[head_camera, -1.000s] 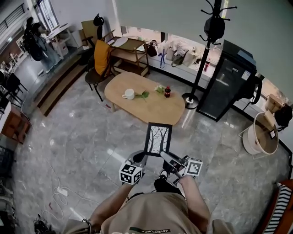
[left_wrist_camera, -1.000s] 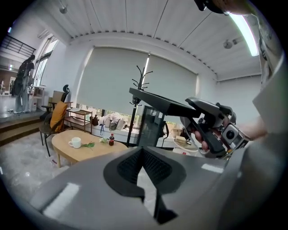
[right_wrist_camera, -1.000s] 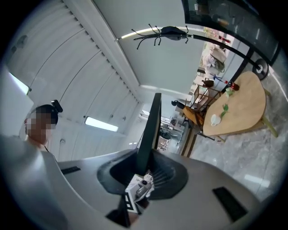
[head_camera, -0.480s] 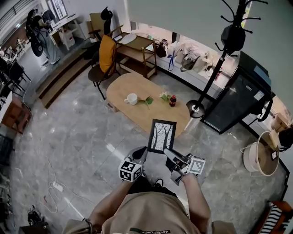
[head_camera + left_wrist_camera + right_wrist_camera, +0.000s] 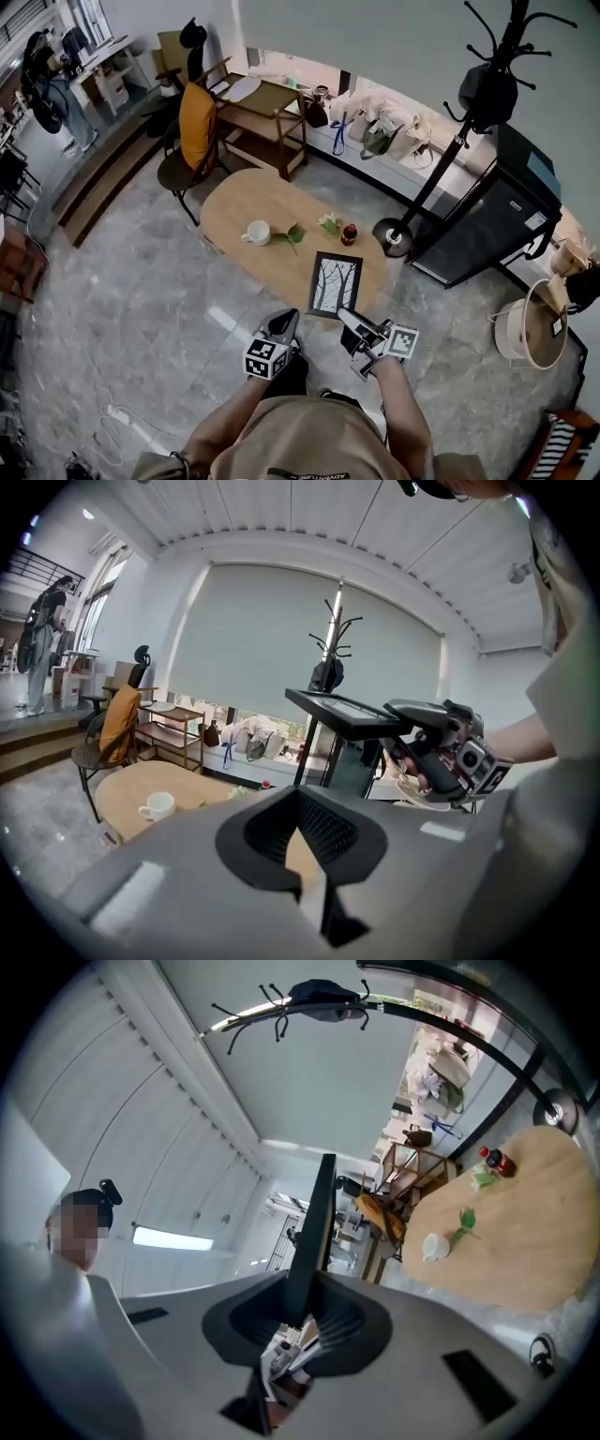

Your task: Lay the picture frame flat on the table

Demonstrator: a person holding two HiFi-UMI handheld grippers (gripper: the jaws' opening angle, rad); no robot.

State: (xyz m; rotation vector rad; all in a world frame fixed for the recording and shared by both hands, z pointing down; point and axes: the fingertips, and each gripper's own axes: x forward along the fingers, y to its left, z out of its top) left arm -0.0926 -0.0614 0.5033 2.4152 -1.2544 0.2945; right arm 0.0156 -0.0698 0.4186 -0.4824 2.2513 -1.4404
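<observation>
A black picture frame (image 5: 333,284) with a tree print is held upright in the air, and in the head view it overlaps the near edge of the oval wooden table (image 5: 246,199). My right gripper (image 5: 345,320) is shut on the frame's lower edge. In the right gripper view the frame (image 5: 314,1227) stands edge-on between the jaws of my right gripper (image 5: 302,1314). My left gripper (image 5: 285,322) hovers just left of the frame, shut and holding nothing. In the left gripper view, the frame (image 5: 349,714) and the right gripper (image 5: 439,752) sit past the jaws of my left gripper (image 5: 305,834).
On the table are a white cup (image 5: 255,232), a green leaf (image 5: 292,234), a small flower (image 5: 328,223) and a red bottle (image 5: 349,233). A coat stand (image 5: 433,173) and a black cabinet (image 5: 483,220) stand right of it. A chair with an orange garment (image 5: 194,120) is at the back left.
The person has come closer to the table. The frame, still held upright in my right gripper, now reaches over the table's near edge. The left gripper stays beside it.
</observation>
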